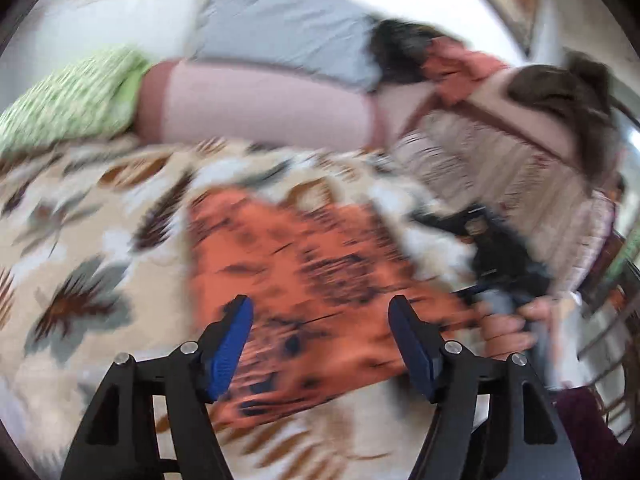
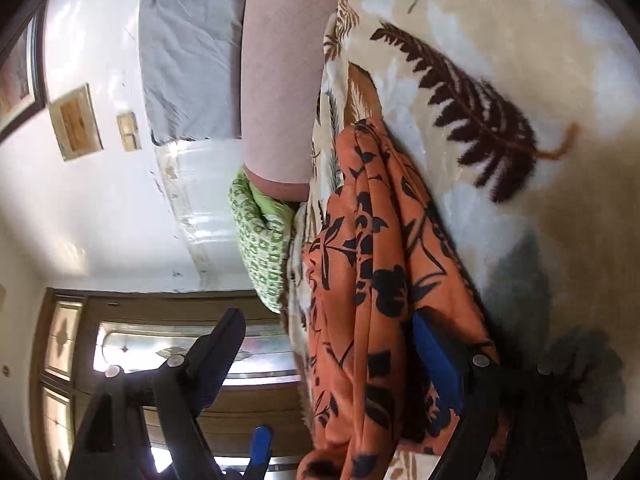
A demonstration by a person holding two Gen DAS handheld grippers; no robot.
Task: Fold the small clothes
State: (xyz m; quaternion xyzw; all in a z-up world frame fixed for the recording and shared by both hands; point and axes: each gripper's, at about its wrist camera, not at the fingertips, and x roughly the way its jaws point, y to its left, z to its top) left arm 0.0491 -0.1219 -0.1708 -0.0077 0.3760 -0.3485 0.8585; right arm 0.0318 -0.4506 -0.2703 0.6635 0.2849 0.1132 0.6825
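I see the orange garment with a black floral print lying spread on the bed's leaf-patterned blanket; the left wrist view is badly smeared, so finer detail there is lost. My left gripper hovers over the near edge of that garment with its jaws wide apart and nothing between the blue pads. At the right of that view a bare hand grips the black body of the other tool beside the cloth's right edge.

In the right wrist view the scene is turned on its side. My right gripper has its jaws spread wide, and the orange garment hangs bunched in folds through the gap between them, draped against the blue pad of one finger; the other finger stands clear of the fabric. I cannot tell whether the cloth is caught on that pad or only lying against it.

Along the head of the bed lie a pink pillow, a grey pillow and a green patterned cushion.
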